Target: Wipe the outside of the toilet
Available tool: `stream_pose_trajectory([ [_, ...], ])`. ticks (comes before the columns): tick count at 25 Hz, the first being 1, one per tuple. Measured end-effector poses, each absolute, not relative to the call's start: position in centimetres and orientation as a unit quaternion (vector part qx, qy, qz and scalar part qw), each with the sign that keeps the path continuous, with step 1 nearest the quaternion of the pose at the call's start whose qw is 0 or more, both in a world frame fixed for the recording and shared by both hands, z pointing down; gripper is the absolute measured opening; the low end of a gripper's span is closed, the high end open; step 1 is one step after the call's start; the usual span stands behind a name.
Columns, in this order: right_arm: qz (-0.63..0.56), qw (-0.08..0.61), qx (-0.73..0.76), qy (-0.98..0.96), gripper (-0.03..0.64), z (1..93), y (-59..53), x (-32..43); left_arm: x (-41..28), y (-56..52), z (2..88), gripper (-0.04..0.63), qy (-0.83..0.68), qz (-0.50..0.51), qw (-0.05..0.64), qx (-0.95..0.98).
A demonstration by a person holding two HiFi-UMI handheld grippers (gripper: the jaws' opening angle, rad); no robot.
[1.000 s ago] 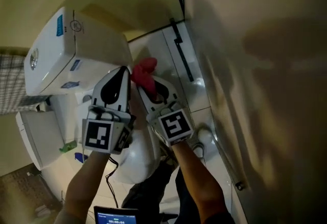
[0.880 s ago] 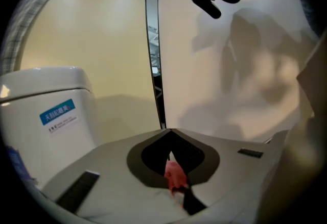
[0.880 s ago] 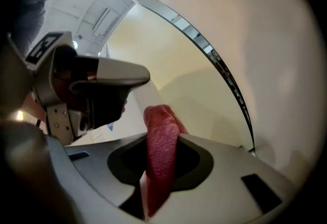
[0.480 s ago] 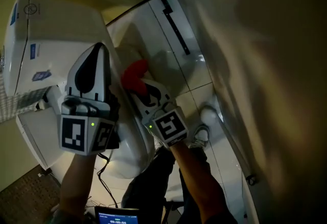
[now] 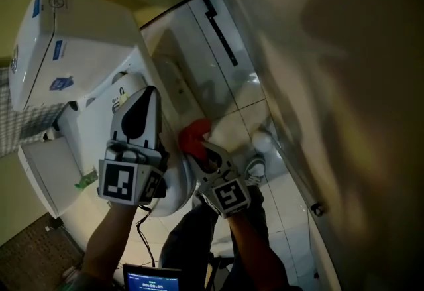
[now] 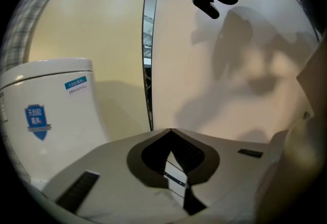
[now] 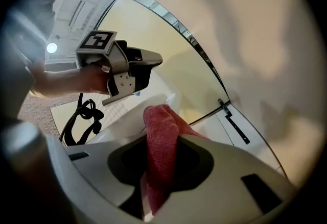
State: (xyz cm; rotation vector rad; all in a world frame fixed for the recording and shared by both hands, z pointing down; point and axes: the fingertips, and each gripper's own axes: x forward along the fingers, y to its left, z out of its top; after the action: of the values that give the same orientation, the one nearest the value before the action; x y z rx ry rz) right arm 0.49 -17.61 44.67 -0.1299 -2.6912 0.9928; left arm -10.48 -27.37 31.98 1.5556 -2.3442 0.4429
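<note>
The white toilet shows in the head view with its tank (image 5: 73,44) at upper left and its bowl (image 5: 173,183) below. My right gripper (image 5: 197,147) is shut on a red cloth (image 5: 193,136), which rests against the bowl's right outer side. In the right gripper view the cloth (image 7: 161,141) hangs folded between the jaws of that gripper (image 7: 162,133). My left gripper (image 5: 147,99) hovers over the toilet's top behind the bowl, shut and holding nothing. In the left gripper view its tips (image 6: 170,130) meet, with the tank (image 6: 46,116) to the left.
A glass partition with a black handle (image 5: 218,18) stands behind the toilet. A plain wall (image 5: 344,84) runs close on the right. The person's shoe (image 5: 255,167) rests on the white floor tiles. A white bin (image 5: 40,177) sits at left, and a small screen (image 5: 151,280) is at the bottom.
The right gripper has carried the red cloth from near the tank's base down and forward along the bowl's right side. The left gripper stayed shut above the toilet.
</note>
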Motion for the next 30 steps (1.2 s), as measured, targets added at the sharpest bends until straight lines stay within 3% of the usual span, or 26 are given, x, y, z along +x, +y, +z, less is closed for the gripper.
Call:
stream_pose_trajectory([
  [11, 0.317, 0.075, -0.014, -0.946, 0.091, 45.4, -23.3, -6.8, -11.4, -34.0, 31.8, 0.006, -0.780, 0.142, 0.109, 0.599],
  [18, 0.297, 0.063, -0.033, -0.952, 0.091, 50.2, -25.4, -14.2, -14.2, -41.1, 34.9, 0.008, -0.686, 0.303, -0.013, 0.661],
  [24, 0.311, 0.049, -0.036, -0.949, 0.091, 55.3, -25.1, -19.0, -15.2, -43.0, 40.7, 0.008, -0.612, 0.405, -0.037, 0.678],
  [30, 0.327, 0.049, -0.040, -0.943, 0.091, 61.6, -23.0, -21.7, -15.1, -44.1, 42.1, 0.008, -0.605, 0.409, -0.063, 0.680],
])
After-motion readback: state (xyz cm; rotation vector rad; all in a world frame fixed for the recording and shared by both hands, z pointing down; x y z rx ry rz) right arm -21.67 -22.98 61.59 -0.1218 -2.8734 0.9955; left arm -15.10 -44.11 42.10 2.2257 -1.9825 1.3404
